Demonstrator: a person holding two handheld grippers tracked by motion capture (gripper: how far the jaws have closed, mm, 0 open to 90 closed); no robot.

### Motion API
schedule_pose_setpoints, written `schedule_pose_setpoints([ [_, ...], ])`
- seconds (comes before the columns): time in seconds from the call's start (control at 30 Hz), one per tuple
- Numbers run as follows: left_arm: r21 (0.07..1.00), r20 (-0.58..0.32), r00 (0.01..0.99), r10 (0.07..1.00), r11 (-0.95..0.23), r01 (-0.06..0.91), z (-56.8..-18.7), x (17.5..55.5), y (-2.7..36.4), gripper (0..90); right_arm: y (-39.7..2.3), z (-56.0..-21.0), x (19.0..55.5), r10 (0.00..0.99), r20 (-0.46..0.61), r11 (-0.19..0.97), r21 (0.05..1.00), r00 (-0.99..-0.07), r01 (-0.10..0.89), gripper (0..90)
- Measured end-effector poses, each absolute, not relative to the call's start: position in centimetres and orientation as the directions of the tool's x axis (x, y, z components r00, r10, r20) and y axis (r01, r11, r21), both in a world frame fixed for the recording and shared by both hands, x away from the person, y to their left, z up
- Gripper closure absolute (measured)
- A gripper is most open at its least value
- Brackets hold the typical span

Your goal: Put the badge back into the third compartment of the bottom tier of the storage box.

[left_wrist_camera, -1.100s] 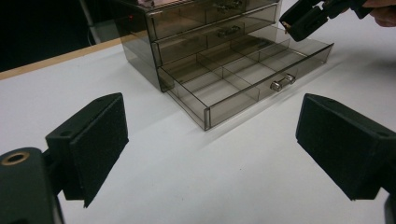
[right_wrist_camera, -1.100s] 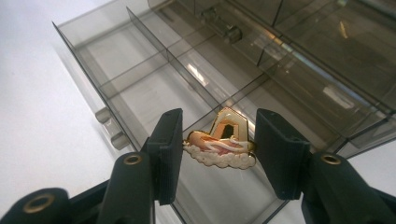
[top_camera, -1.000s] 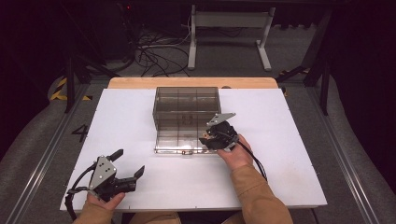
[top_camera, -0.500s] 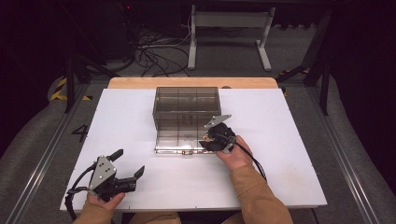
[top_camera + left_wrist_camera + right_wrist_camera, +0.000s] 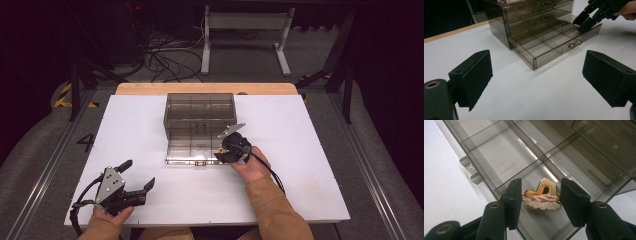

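Right gripper view puts us right over the action: the right gripper (image 5: pixel 541 200) has its two black jaws on either side of a small gold enamel pin (image 5: pixel 541 198), a pink-and-white badge with a cloud-like lower edge, and the pads look pressed against its ends, so I read that as a pinch on the pin, though the contact on the right pad is hard to make out. The pin hangs just above the near corner compartment of the pulled-out bottom drawer (image 5: pixel 506 157) of the smoky clear drawer box (image 5: pixel 200 117). In the high view the right gripper (image 5: pixel 226 150) sits at the drawer's front right corner, and the left gripper view catches it there too, tips dipping over the drawer wall. So, by my judgement, the drawer is already open and the pin is carried to its slot; what is left is to let it go into the compartment, draw back, and probably push the drawer shut. The left gripper (image 5: pixel 137 175) rests well apart near the front-left of the white table (image 5: pixel 310 150), jaws spread wide with nothing between them. Against the earlier high views, the right gripper has slid down from over the drawer's back part to its front corner, while the left one has kept its spot.
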State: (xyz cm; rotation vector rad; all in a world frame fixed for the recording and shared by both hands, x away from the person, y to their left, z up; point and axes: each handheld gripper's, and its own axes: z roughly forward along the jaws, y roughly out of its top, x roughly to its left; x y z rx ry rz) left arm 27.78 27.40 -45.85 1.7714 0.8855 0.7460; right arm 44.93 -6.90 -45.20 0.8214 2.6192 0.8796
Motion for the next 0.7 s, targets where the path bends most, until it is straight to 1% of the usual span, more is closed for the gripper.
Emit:
schedule_pose_setpoints([
  [0.33,0.94,0.09,0.544,0.834,-0.252,0.231,-45.86,27.79,27.39,9.6,-6.91,-45.39,45.07,0.595,-0.061,0.659,0.608,-0.802,0.443,52.5],
  [0.43,0.94,0.09,0.545,0.834,-0.252,0.231,-45.86,27.8,27.36,9.6,-6.91,-45.42,45.1,0.596,-0.065,0.66,0.607,-0.8,0.442,49.9],
  [0.53,0.94,0.09,0.544,0.834,-0.252,0.231,-45.85,27.8,27.37,9.6,-6.92,-45.32,45.05,0.596,-0.068,0.658,0.613,-0.8,0.437,49.3],
  [0.63,0.941,0.088,0.541,0.837,-0.248,0.23,-45.85,27.8,27.39,9.6,-6.96,-45.09,44.92,0.594,-0.073,0.655,0.622,-0.801,0.429,50.9],
  [0.7,0.941,0.087,0.54,0.837,-0.248,0.232,-45.86,27.83,27.38,9.6,-7.0,-44.82,44.76,0.593,-0.079,0.651,0.633,-0.802,0.419,53.9],
])
